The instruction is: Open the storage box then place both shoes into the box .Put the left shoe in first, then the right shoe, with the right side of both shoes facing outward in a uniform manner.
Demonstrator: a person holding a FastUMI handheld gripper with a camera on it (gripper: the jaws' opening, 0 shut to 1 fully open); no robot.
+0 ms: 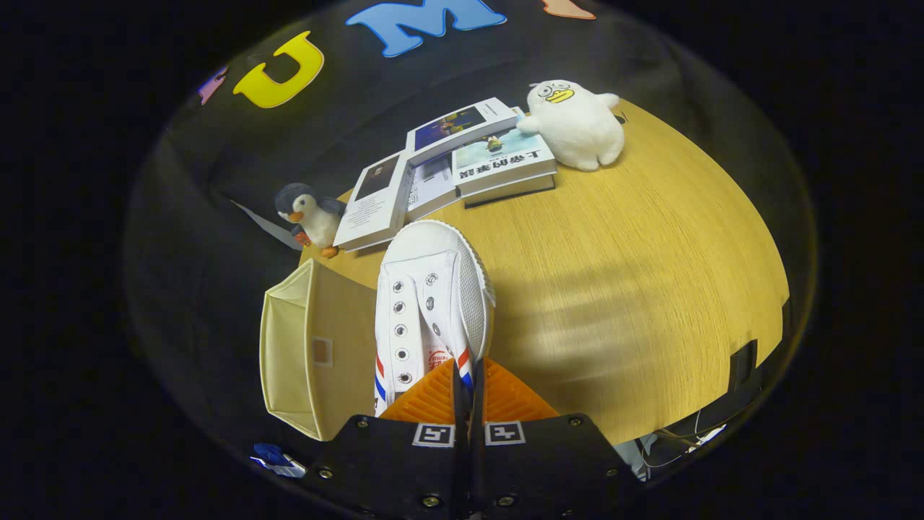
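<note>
the gripper point(468, 375) has its two fingers pressed together on the side wall at the heel end of a white canvas shoe point(432, 303), so the shoe hangs straight ahead of the fingers with its rounded toe pointing away from them, toward the books. the shoe sits above the wooden table point(635, 289), with its left side over the right edge of the storage box point(317, 350); whether the sole touches anything i cannot tell.

one shoe is in sight, one storage box, one toy penguin, one white plush duck, and a spread of about four books.

the shoe is a low white lace-up with metal eyelets in two rows, no laces visible, a textured rubber toe cap, a red mark on the tongue, and red and blue stripes on both sides near the heel. the storage box is a pale cream fabric box, open, lying just left of the fingers at the table's edge, with a small tab on its wall.

beyond the shoe, the books point(447, 170) lie overlapping. the toy penguin point(310, 215) stands beside their left end, and the plush duck point(576, 123) sits at their right end.
</note>
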